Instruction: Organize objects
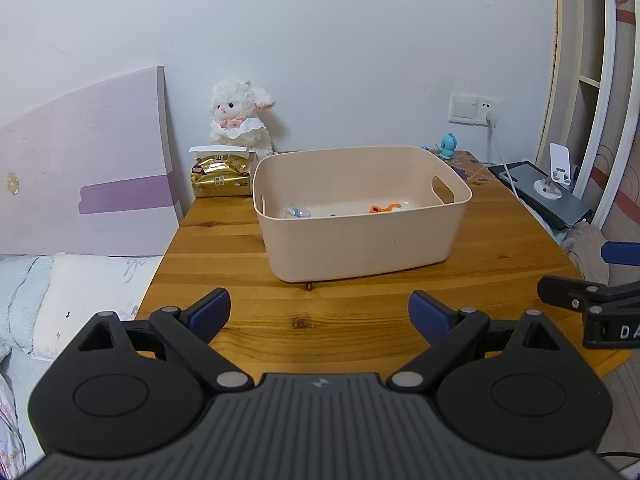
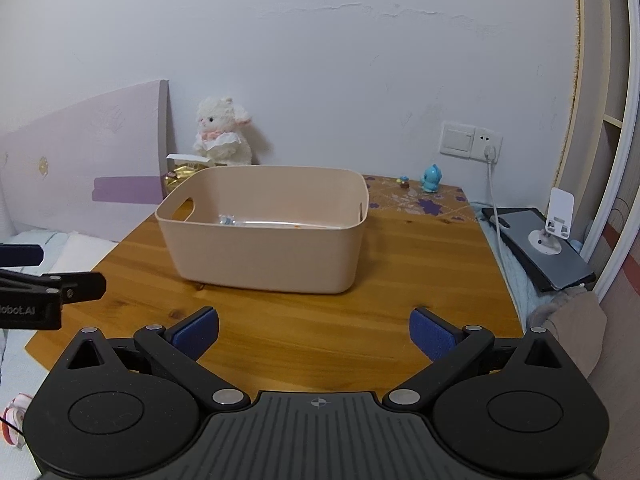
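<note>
Faintly, "obot.AI" on left tongs [image 2: 24, 276]

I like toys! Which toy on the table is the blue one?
The little blue figure by the wall socket. The other toy, the fluffy lamb behind the gold packet, is white.

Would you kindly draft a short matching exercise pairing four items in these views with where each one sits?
Things:
1. plush lamb
2. orange item
3. blue figurine
4. gold packet

Places:
A. inside the beige bin
B. far right of the table, below the wall socket
C. against the wall, behind the packet
D. on the table, left of the bin

Pairs: 1-C, 2-A, 3-B, 4-D
</note>
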Demonstrator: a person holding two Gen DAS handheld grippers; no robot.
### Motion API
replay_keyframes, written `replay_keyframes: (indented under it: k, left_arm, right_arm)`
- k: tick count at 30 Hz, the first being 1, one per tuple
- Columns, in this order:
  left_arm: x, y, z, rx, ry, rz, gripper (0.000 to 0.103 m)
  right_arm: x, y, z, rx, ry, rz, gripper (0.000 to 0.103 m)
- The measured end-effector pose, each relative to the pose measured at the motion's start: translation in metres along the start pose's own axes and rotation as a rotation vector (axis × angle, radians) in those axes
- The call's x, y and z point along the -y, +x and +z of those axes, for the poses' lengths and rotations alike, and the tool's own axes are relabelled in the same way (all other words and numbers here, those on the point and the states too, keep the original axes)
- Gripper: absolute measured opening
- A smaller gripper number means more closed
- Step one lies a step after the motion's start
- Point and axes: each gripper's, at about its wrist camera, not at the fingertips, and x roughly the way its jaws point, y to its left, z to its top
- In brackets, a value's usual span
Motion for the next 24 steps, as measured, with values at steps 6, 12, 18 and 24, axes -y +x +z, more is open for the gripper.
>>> replay_keyframes:
  k: [6, 12, 18, 24]
  left_arm:
    - [-0.001, -0.009, -0.004, 0.009, -0.002, 0.007, 0.096]
    - [-0.003, -0.015, -0.005, 0.015, -0.003, -0.001, 0.096]
    - [-0.005, -0.013, -0.005, 0.004, -0.011, -0.009, 0.096]
    - [-0.005, -0.013, -0.005, 0.004, -0.006, -0.009, 0.097]
  right_arm:
    - [-0.004, -0.008, -0.003, -0.002, -0.007, -0.001, 0.103]
    - [-0.003, -0.007, -0.003, -0.011, 0.001, -0.007, 0.103]
    - [0.001, -0.005, -0.004, -0.016, 0.01, -0.012, 0.103]
    - [0.003, -0.001, -0.005, -0.022, 0.02, -0.016, 0.103]
